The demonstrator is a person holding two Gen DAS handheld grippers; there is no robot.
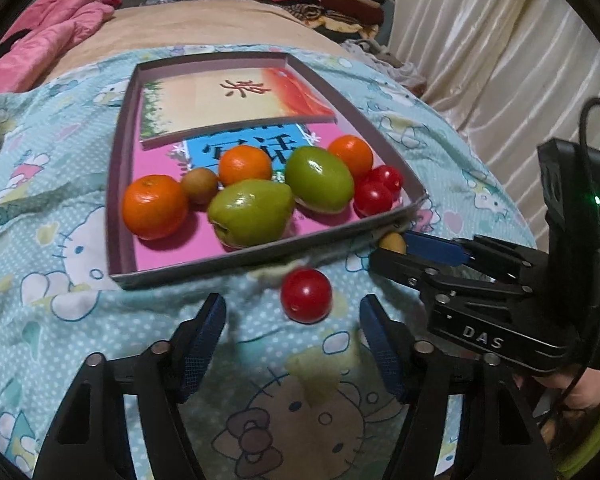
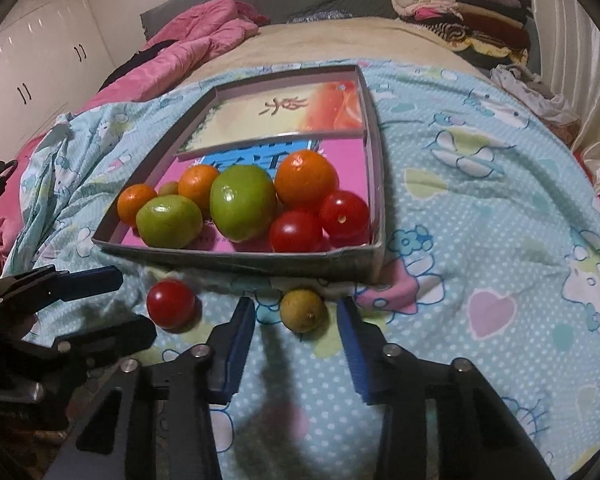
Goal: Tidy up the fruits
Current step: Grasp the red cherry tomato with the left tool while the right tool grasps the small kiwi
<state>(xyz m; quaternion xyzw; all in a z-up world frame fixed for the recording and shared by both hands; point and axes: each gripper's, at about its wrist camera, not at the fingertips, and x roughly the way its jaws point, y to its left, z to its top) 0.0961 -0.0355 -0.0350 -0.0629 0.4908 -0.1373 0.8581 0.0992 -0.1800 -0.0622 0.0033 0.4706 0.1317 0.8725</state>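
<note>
Fingers [image 1: 572, 388] of a hand show only in the left wrist view, under the right hand-held gripper [image 2: 296, 346]. That gripper angles down, jaws spread around a yellow-brown fruit [image 2: 303, 310] untouched. The left hand-held gripper [image 1: 292, 344] stands spread behind a loose red tomato [image 1: 306, 295] on the bed cover [image 2: 480, 248], before the box [image 1: 236, 256].

Pink quilt [image 2: 188, 48] bunched upper left on beige sheet [image 2: 320, 40]; folded clothes stack [image 2: 460, 12] upper right. Blue cartoon-cat blanket [image 2: 480, 208] covers fg, cream curtain [image 1: 500, 60] right edge, white cabinets [image 2: 40, 52] far left.
</note>
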